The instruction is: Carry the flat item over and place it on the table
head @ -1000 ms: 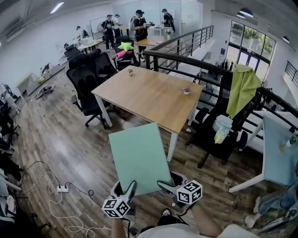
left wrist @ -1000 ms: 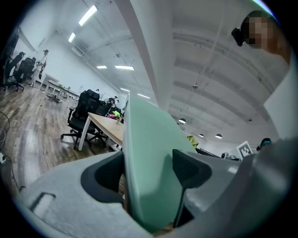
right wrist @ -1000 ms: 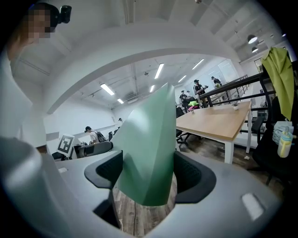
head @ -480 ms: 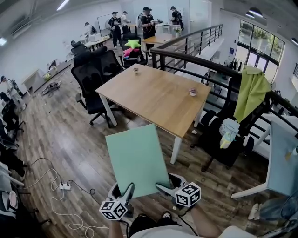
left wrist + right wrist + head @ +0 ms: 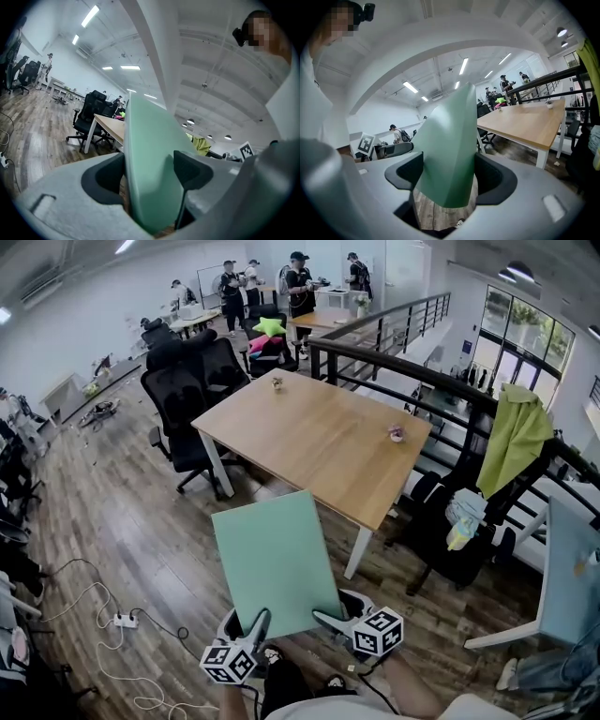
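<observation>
Clamping: your left gripper (image 5: 259, 622) and right gripper (image 5: 327, 618) pinch the near edge of a smooth, thin mint-green board (image 5: 275, 561) | ahead: rectangular light-wood table (image 5: 314, 437) | below: plank floor (image 5: 131, 531)

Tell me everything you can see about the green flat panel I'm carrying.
The green panel is a thin, plain, matte pale-green rectangle, looking rigid. It hangs in the air over the wood floor, stretching away toward the wooden table, not yet on it. Only the left gripper and right gripper touch it, clamped on its near edge.
</observation>
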`<state>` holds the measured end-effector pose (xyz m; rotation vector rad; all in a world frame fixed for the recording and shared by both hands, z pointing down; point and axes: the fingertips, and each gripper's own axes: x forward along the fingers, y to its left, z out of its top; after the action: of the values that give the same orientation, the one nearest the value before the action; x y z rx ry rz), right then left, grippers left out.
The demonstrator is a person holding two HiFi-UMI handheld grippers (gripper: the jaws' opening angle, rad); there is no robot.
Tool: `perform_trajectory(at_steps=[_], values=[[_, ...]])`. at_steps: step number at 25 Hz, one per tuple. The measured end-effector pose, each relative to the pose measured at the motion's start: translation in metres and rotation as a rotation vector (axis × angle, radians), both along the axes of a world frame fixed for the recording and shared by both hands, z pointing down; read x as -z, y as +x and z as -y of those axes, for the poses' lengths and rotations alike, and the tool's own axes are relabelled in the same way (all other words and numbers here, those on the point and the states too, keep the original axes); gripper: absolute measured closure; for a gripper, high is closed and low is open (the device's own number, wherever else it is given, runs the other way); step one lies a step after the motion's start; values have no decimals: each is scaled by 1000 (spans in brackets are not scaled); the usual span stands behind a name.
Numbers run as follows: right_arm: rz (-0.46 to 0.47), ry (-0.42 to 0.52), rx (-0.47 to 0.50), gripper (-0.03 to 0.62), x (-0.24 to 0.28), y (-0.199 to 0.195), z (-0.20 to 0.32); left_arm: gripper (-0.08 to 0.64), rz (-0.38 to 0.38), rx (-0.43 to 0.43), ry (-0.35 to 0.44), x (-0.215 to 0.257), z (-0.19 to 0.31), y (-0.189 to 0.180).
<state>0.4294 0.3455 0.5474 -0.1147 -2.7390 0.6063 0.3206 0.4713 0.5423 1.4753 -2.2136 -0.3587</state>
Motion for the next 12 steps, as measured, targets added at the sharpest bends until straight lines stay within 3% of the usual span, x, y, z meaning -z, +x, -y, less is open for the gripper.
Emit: perform_trajectory(at_steps=[12], values=[[-19, 10, -72, 241, -3, -109, 32, 221, -17, -76, 8, -5, 41, -118]])
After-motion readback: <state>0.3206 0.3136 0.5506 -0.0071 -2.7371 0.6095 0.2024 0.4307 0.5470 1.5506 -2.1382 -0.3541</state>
